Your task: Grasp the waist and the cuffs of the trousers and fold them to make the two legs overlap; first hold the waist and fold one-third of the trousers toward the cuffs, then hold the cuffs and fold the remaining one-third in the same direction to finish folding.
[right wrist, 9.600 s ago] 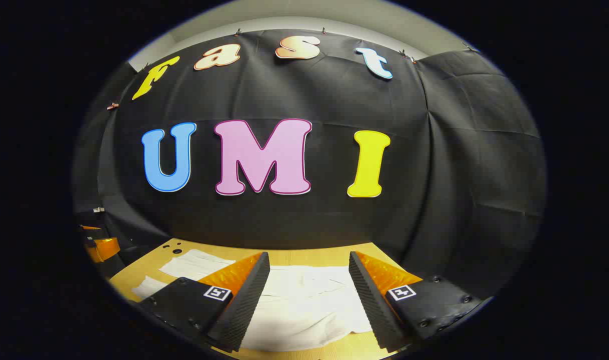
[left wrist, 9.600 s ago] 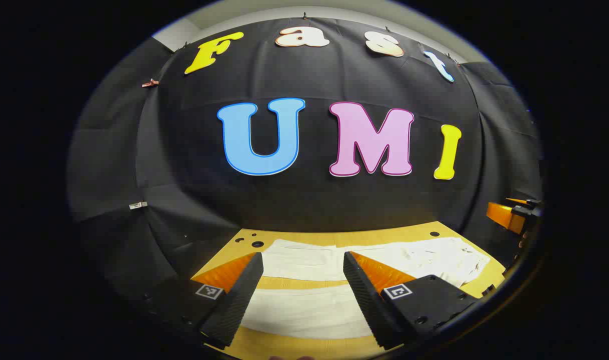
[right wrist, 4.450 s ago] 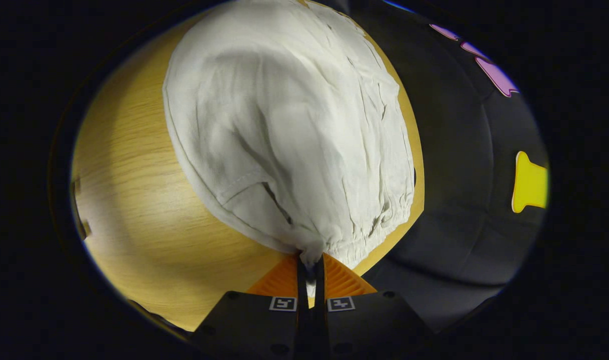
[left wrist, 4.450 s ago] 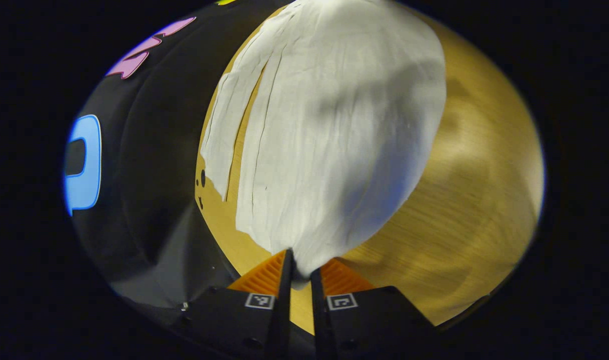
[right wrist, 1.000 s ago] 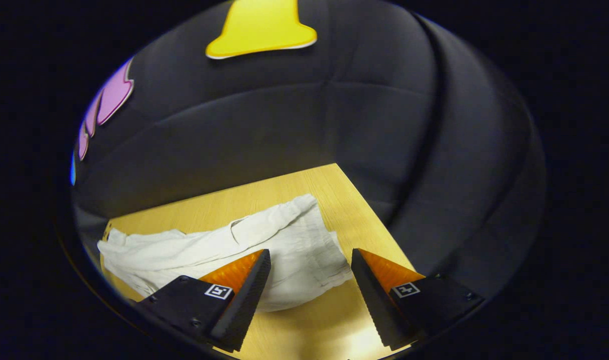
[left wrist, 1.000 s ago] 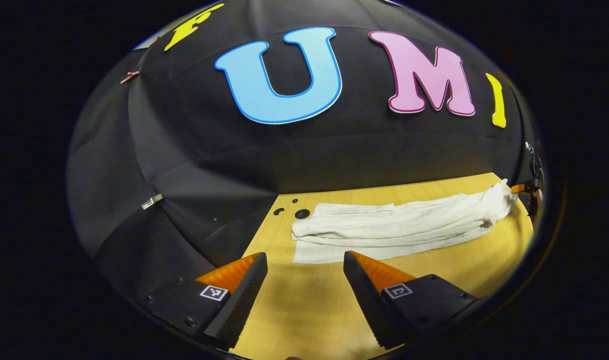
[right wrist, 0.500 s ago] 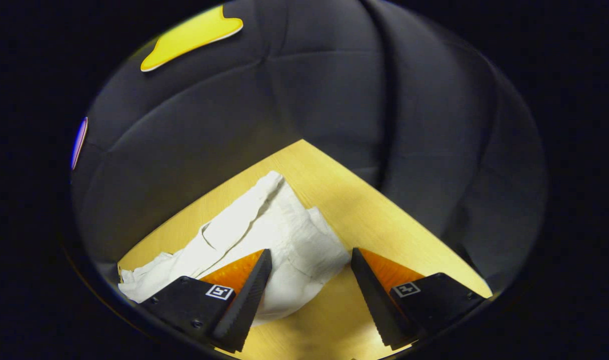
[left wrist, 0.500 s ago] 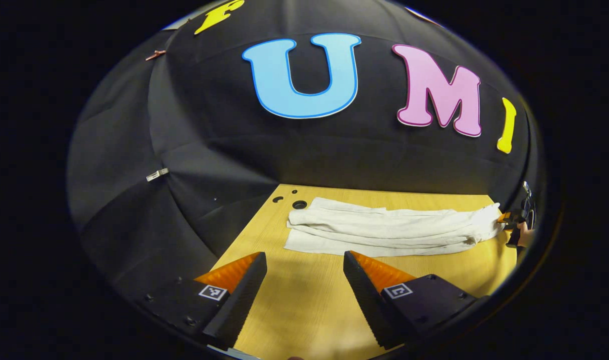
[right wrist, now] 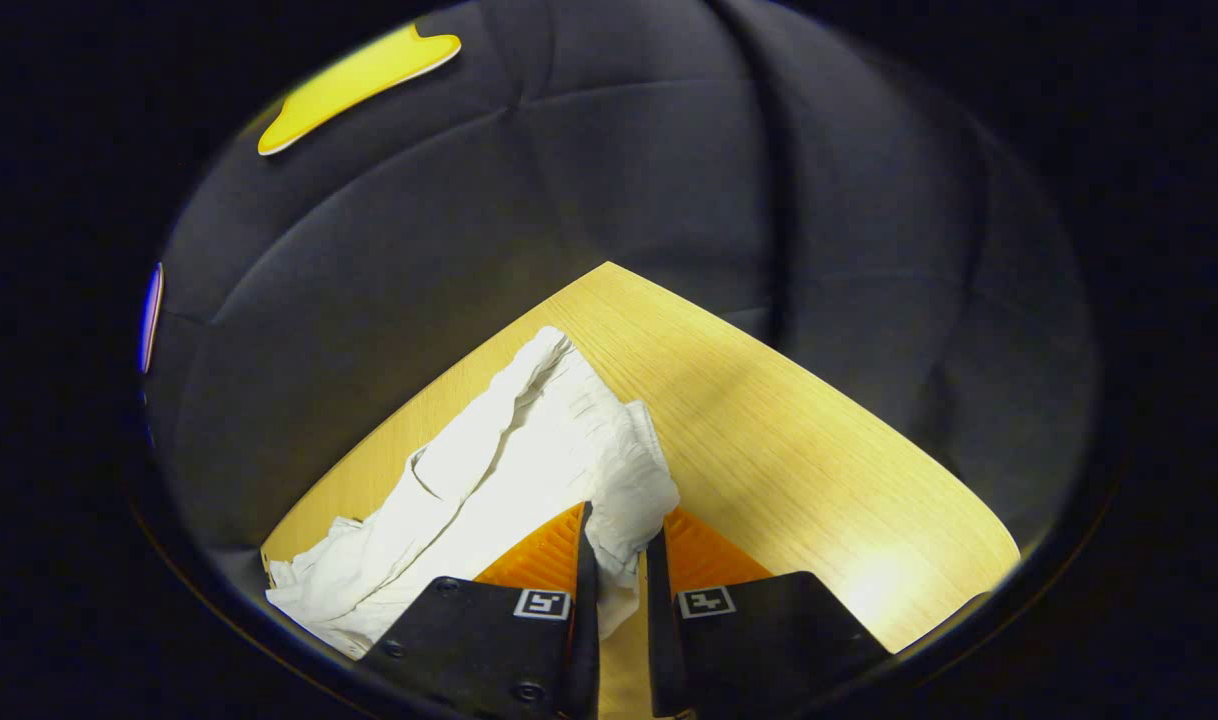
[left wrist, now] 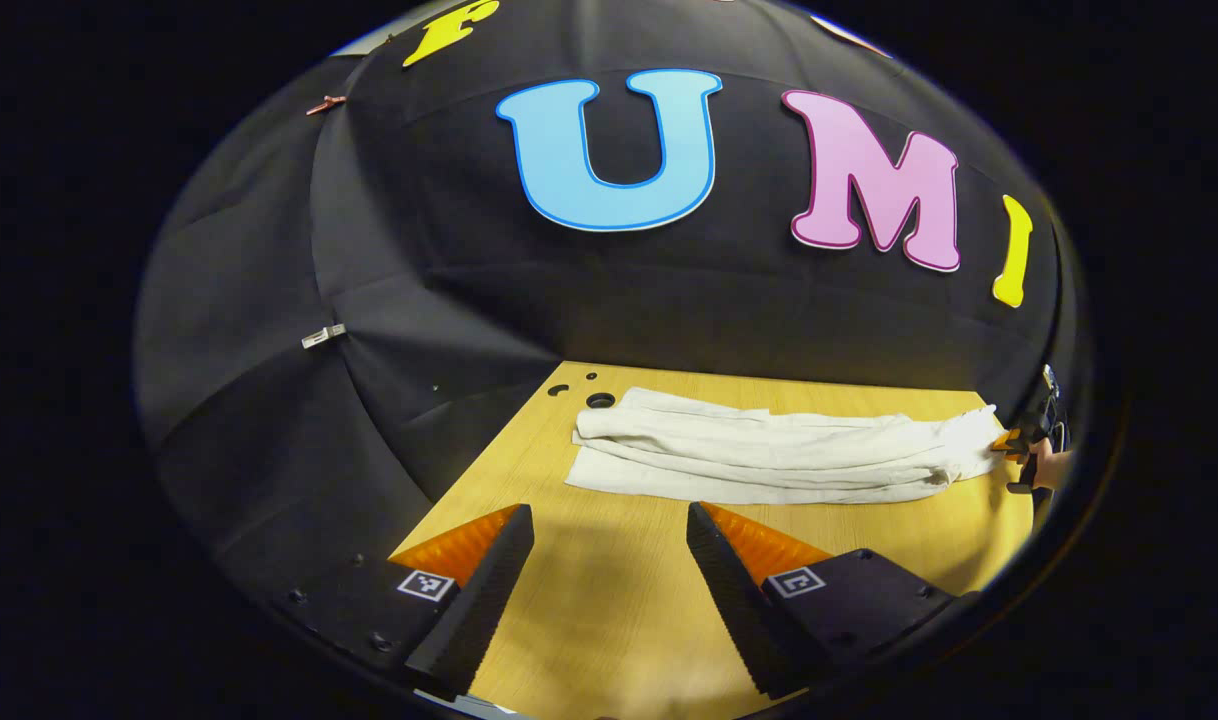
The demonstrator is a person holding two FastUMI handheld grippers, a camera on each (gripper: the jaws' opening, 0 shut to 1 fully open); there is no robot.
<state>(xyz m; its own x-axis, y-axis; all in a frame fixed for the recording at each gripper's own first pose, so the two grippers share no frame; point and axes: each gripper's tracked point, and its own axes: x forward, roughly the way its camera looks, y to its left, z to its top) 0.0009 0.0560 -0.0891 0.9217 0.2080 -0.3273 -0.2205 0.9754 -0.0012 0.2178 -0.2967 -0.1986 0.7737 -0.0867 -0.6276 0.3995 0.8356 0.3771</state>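
Your right tool (right wrist: 617, 575) pinched the waist (right wrist: 624, 500) of the white trousers (left wrist: 769, 458) near the wooden tabletop's (left wrist: 609, 590) right corner, your left tool (left wrist: 609, 580) spread wide above bare wood, black cloth wall (left wrist: 449, 300) behind.

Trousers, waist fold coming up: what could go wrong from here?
1. The right gripper pinches only one corner of the waist, so that end may lift skewed or bunch.
2. The left gripper is open over the table, short of the trousers; unpinned, the stacked legs could slide apart.
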